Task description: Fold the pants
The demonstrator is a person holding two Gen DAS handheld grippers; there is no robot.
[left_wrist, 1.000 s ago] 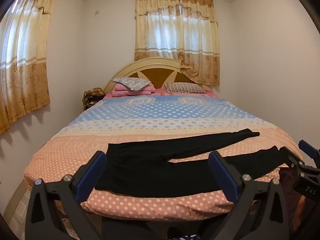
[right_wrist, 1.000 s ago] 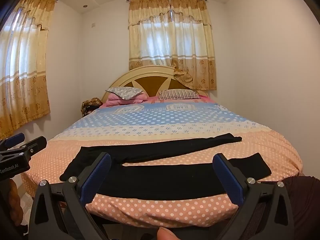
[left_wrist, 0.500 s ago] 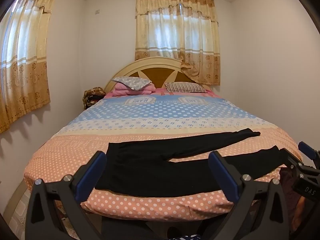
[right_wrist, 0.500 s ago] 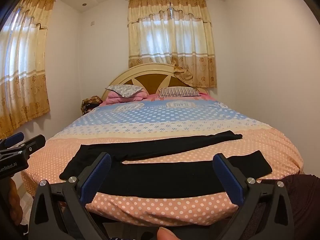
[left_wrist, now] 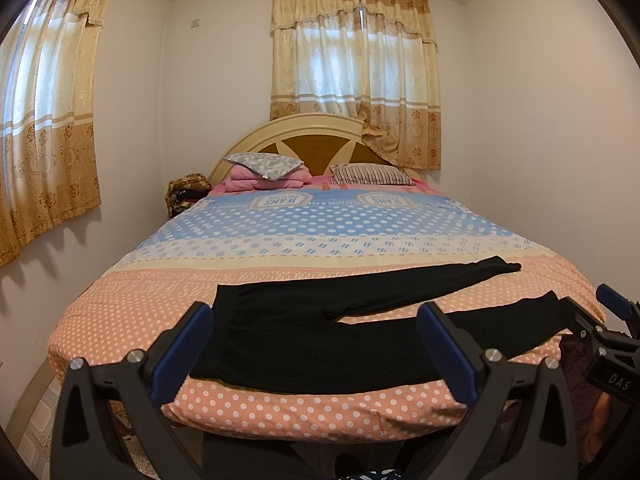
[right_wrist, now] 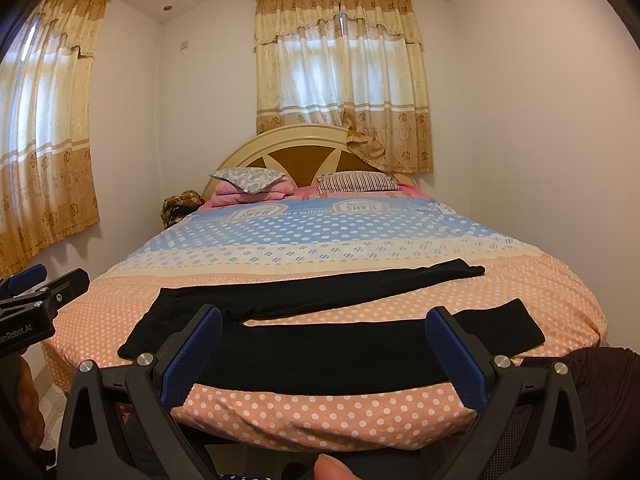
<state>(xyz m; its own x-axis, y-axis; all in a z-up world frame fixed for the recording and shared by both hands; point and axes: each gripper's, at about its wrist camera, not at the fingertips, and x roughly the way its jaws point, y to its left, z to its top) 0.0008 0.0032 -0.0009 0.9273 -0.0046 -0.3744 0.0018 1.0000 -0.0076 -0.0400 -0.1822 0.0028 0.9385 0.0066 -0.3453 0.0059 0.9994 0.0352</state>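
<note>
We are holding both tools back from the foot of the bed with the polka-dot cover in peach, cream and blue bands (left_wrist: 132,312), and nothing is gripped yet. Starting at the left: the left gripper with black arms and blue finger pads (left_wrist: 316,344) is standing wide apart and empty, pointing at the waist end of the pair of black, soft stretch pants (left_wrist: 304,336). The pants are lying flat across the near, peach end of the cover, their long axis running left to right, crosswise to our fingers. The waist is sitting to the left, and the two legs are splaying to the right, the far leg angling away toward the headboard, the near leg lying along the bed's front edge.

Moving right, the right gripper of the same black and blue build (right_wrist: 326,346) is also gaping wide and holding nothing, facing the middle of the near leg. The same pants (right_wrist: 336,352) are lying ahead of and below it, the near cuff further right.

We are judging that the left tool is nearer the waistband and the right tool nearer the cuffs, so each will be reaching forward and down to its own end.
</note>
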